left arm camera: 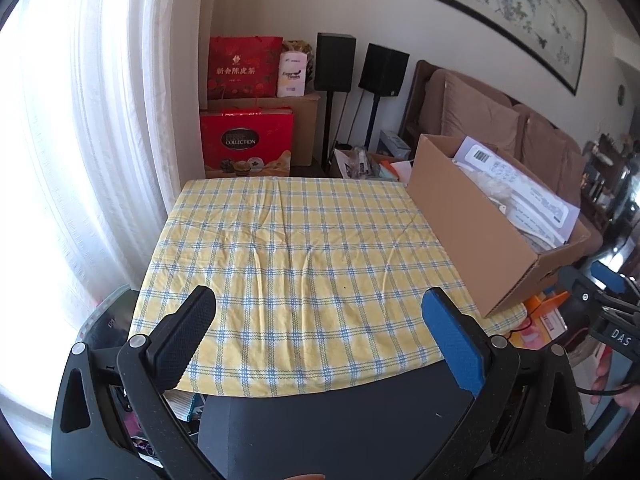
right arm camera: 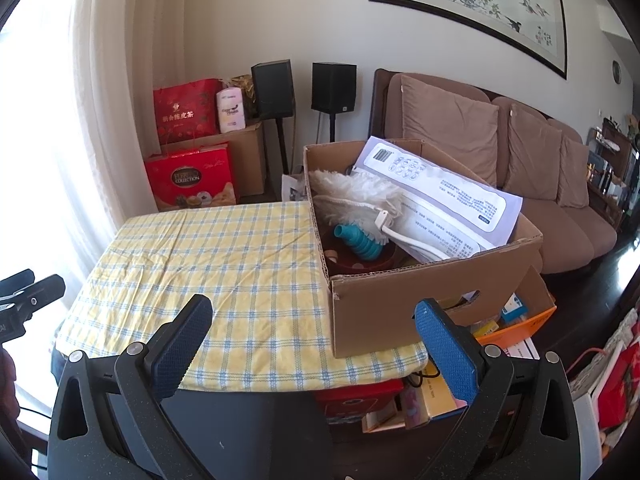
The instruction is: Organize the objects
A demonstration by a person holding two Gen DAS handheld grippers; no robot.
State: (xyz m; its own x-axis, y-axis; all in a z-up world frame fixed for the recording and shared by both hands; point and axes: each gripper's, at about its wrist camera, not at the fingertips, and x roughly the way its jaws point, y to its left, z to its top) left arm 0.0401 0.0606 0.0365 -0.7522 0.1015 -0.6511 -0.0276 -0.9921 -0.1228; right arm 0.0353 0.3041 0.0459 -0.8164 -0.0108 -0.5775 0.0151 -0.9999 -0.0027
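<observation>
Cardboard box (right arm camera: pixel 404 300) lies lengthwise along the worktop's (left arm camera: pixel 288 248) right edge; both tongs (left arm camera: pixel 320 332) (right arm camera: pixel 314 334) gape wide, empty.

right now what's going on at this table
Nothing is being handled. The left claw and right claw are both open and empty, held above the near edge of the checked cloth. A cardboard box at the table's right side holds a white duster, a teal piece and papers.
</observation>
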